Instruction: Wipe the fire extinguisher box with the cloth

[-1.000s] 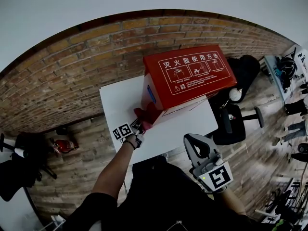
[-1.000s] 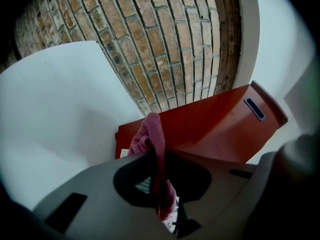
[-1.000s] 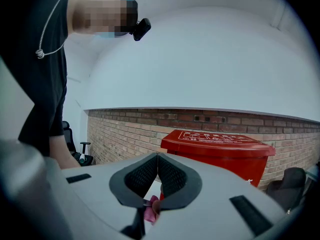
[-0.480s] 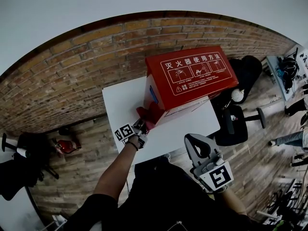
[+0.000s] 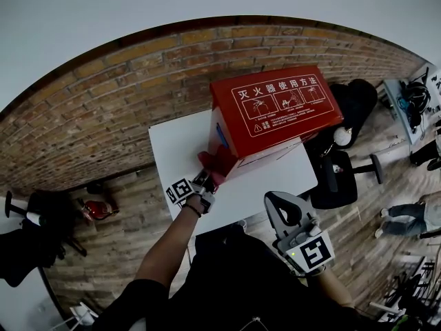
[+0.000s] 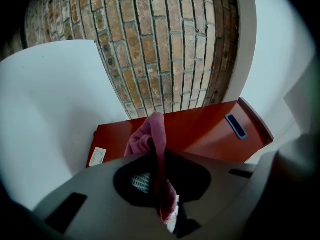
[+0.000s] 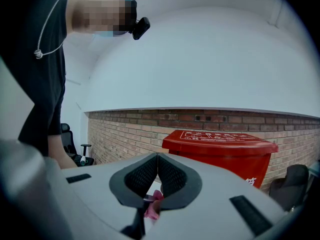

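Our left gripper [image 5: 205, 179] pinches the soft, limp cloth [image 5: 215, 163] by a bunched fold against the box [image 5: 275, 109] on the table [image 5: 172, 143]. Our right gripper [image 5: 278, 200] hangs closed, empty. We judge the box stiff.

box [image 5: 275, 109] fills tbl [image 5: 176, 147] R side | L side bare | brick wall [image 5: 103, 102] behind

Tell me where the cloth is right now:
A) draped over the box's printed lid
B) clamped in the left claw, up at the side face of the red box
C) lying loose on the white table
B: the left claw is shut on the cloth, whose free end stands up out of the jaws against the red side of the box. In the head view the printed lid carries no cloth.
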The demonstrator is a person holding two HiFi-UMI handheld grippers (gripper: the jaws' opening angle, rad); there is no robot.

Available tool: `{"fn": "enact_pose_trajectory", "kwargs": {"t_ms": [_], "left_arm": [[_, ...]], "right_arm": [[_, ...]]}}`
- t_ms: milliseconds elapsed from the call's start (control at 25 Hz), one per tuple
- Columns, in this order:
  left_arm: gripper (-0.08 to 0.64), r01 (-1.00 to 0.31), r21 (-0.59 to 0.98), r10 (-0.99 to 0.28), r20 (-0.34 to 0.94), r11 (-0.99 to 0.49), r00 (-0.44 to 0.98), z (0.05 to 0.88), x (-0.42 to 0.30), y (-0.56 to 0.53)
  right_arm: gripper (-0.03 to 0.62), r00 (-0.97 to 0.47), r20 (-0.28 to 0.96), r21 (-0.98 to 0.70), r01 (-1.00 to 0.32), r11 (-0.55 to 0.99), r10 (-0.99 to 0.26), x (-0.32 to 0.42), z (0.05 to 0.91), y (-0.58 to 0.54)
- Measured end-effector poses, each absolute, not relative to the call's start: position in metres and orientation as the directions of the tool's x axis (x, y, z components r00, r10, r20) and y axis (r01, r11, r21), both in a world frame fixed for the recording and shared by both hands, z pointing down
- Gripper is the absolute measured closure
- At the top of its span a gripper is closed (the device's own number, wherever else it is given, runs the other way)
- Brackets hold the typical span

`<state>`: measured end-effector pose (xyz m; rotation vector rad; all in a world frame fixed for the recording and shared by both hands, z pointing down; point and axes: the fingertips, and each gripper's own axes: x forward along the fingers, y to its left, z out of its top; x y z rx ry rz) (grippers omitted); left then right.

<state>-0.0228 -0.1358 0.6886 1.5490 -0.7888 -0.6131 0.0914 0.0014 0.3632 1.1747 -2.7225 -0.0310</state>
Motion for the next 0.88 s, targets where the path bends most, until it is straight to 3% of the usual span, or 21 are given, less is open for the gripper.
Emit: {"fn": "enact_pose_trajectory", "kwargs": {"t_ms": [880], "left_arm": [[0.476, 0.062, 0.996, -0.792, -0.089, -0.065, 0.604, 0.627, -0.017, -0.134]], "right_arm": [[0.572, -0.678, 0.155, 0.077, -0.717, 0.693, -0.718, 0.09, 0.367, -0.002]]}}
